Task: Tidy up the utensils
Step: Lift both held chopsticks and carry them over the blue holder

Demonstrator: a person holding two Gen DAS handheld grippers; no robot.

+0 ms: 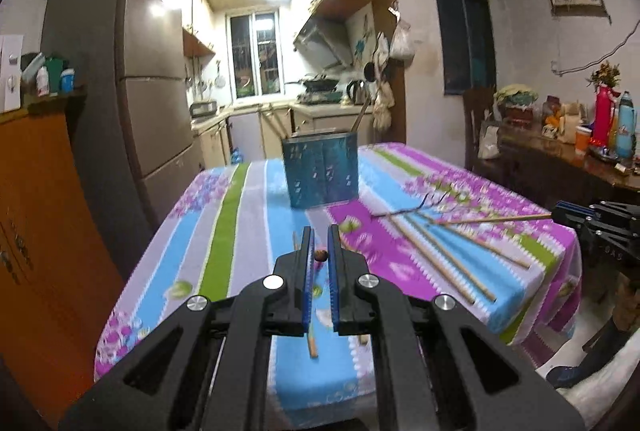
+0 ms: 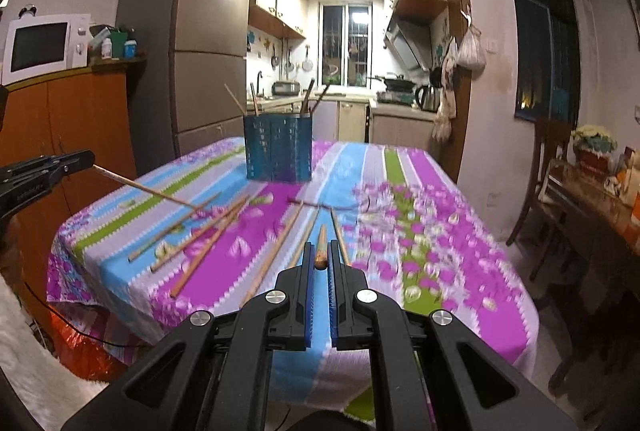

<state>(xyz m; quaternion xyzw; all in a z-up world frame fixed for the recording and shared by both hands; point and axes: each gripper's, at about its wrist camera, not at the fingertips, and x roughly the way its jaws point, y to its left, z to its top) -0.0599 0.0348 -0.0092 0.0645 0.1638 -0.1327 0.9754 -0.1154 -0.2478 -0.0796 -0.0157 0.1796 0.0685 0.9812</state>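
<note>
Mid-carry step, judged from the lift: left gripper (image 1: 319,245) fingers pinched one chopstick (image 1: 321,255) end-on; right gripper (image 2: 320,258) fingers pinched another chopstick (image 2: 321,247). Both held above the near desk (image 1: 248,215) edge, loose chopsticks (image 2: 208,235) lying between. Next called for carrying both far to the blue holder (image 2: 279,147), tipping upright, dropping in.
</note>
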